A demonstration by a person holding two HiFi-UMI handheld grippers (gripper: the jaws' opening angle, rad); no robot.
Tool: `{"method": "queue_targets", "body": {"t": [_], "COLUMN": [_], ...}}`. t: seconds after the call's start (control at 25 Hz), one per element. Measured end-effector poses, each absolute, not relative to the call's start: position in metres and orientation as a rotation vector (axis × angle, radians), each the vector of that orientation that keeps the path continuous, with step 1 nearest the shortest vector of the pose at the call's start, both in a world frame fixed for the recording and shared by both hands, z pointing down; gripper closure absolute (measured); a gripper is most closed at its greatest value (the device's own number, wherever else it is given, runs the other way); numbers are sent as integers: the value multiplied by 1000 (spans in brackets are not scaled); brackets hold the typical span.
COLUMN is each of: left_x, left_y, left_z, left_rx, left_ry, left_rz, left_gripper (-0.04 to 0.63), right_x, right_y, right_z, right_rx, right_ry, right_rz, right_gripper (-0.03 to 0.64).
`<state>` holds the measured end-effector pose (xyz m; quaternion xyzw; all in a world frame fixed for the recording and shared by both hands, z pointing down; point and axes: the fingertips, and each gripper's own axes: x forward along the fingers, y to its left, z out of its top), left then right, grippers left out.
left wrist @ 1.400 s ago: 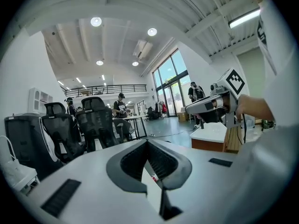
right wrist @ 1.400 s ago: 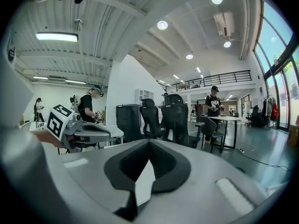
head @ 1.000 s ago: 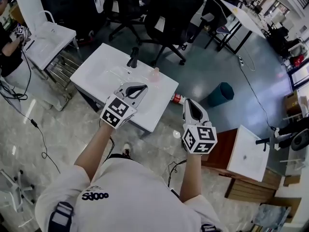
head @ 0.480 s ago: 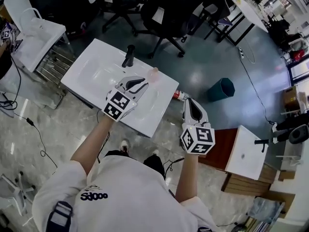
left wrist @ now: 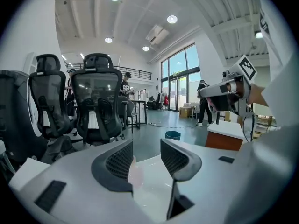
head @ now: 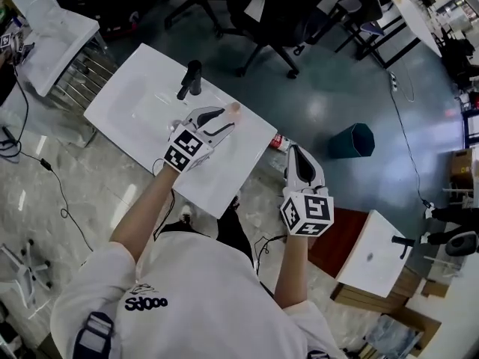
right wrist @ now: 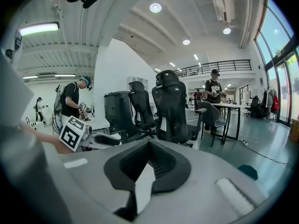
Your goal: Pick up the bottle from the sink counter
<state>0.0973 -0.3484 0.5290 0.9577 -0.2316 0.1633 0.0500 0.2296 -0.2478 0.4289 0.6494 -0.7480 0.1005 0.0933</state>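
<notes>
A small pale pink bottle (head: pixel 235 111) stands on the white sink counter (head: pixel 142 122) near its far right edge. My left gripper (head: pixel 224 120) reaches over the counter with its tips right at the bottle. Its jaws are opening, and the pads do not press on anything. In the left gripper view the bottle (left wrist: pixel 136 174) shows low between the spread jaws of that gripper (left wrist: pixel 145 155), partly hidden behind the left one. My right gripper (head: pixel 299 163) hangs off the counter's right side over the floor. In its own view the right gripper (right wrist: pixel 148 144) is shut and empty.
A black faucet (head: pixel 189 79) rises at the counter's back edge. Black office chairs (head: pixel 277 13) stand beyond it. On the floor are a red-and-white bottle (head: pixel 278 142), a teal bin (head: pixel 355 139) and a second sink unit (head: pixel 370 256); a white chair (head: pixel 56 28) stands left.
My left gripper has moved forward over the counter up to the pink bottle, and its jaws have gone from shut to spread. The right gripper has stayed shut beside the counter.
</notes>
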Motion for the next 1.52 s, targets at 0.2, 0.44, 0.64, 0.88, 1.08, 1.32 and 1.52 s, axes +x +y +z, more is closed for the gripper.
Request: {"method": "queue_targets", "body": {"t": [0.2, 0.44, 0.64, 0.88, 1.08, 1.32, 1.52], "left_x": [117, 130, 142, 149, 152, 153, 154], "left_y": [-369, -400, -416, -423, -424, -422, -424], "left_z": [560, 607, 634, 655, 654, 652, 649], "left_rx": [2866, 2836, 2845, 2842, 2862, 2880, 2875], "left_ry": [-692, -742, -749, -740, -750, -764, -788], "left_rz": [556, 611, 626, 591, 515, 504, 513], "left_gripper": [394, 391, 391, 394, 405, 439, 463], "right_x": [247, 259, 267, 267, 267, 265, 269], "right_y": [-279, -304, -310, -310, -310, -301, -296], "right_z": [449, 476, 491, 507, 512, 520, 520], "right_rx": [1877, 1824, 1809, 1814, 1840, 1840, 1877], "right_ry": [-2241, -2249, -2249, -2229, -2222, -2202, -2167], "right_rz": [342, 397, 448, 473, 487, 493, 478], "right_gripper": [606, 606, 606, 606, 606, 606, 606]}}
